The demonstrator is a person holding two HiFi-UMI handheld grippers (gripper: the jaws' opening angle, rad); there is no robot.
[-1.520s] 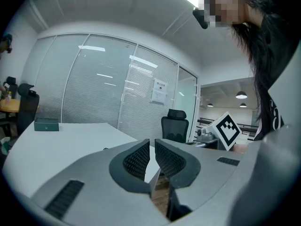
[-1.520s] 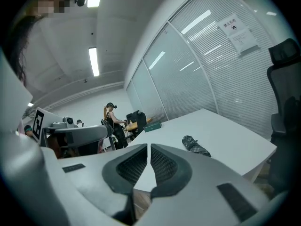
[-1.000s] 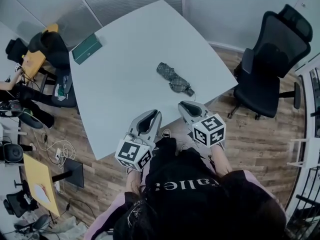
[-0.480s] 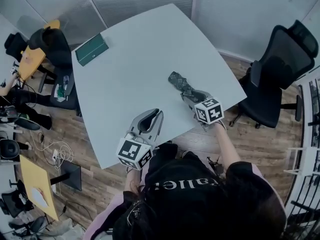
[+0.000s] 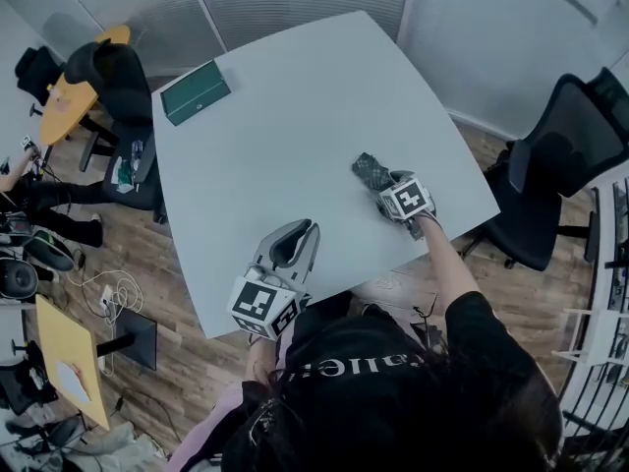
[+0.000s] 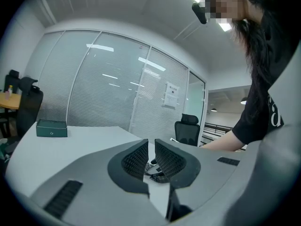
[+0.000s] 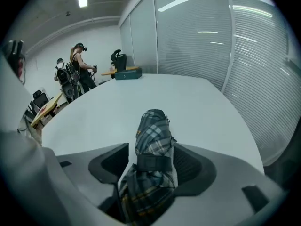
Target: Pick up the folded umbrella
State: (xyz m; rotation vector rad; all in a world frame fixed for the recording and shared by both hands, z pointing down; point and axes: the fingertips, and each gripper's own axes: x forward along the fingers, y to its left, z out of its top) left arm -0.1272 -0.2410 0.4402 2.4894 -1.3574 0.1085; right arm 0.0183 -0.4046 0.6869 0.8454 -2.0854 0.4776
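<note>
The folded umbrella point(image 5: 371, 171), dark plaid with a strap round its middle, lies on the white table point(image 5: 285, 136) near the right edge. My right gripper point(image 5: 386, 188) points steeply down over its near end. In the right gripper view the umbrella point(image 7: 153, 131) lies lengthwise between the jaws of the right gripper point(image 7: 150, 163). The jaws are opening and stand wide, with a gap at the left pad. My left gripper point(image 5: 294, 234) hovers over the table's front edge. Seen in its own view, the left gripper point(image 6: 150, 150) is shut and holds nothing.
A green box point(image 5: 195, 91) sits at the table's far left corner. A black office chair point(image 5: 565, 155) stands right of the table. At the left are a yellow round table point(image 5: 79, 96), more chairs and cables on the floor. People point(image 7: 77, 69) stand far off.
My right gripper has gone from the table's front edge forward and down onto the umbrella, and its jaws have spread from shut to wide. The left gripper has shifted only slightly.
</note>
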